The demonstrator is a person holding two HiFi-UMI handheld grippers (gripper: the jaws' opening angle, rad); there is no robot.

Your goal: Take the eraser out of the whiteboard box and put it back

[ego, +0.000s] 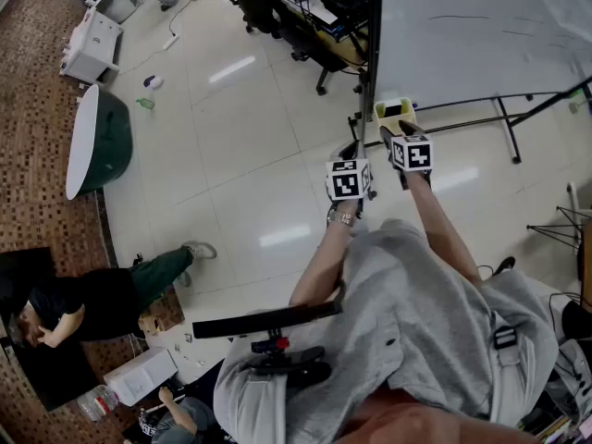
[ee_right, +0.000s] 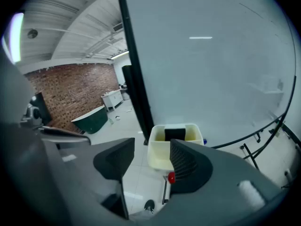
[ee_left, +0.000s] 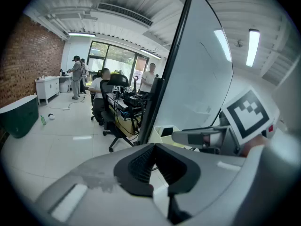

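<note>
A pale yellow box (ee_right: 162, 149) hangs at the lower left corner of the whiteboard (ee_right: 211, 65). A black eraser (ee_right: 175, 134) stands upright inside it against the back wall. My right gripper (ee_right: 150, 161) is open with nothing between its fingers, and it sits just short of the box, pointing down at it. In the head view the right gripper (ego: 396, 137) is right below the box (ego: 395, 114). My left gripper (ee_left: 154, 147) is shut and empty, hovering left of the right one, level with the board's black edge (ee_left: 164, 74). It shows in the head view as the left gripper (ego: 353, 148).
The whiteboard's stand legs (ego: 507, 128) spread over the floor on the right. A desk with office chairs (ego: 310, 26) stands behind the board's left edge. A person in green trousers (ego: 111, 294) is on the floor at the left, beside a green tub (ego: 97, 141). A small red object (ee_right: 171, 177) sits below the box.
</note>
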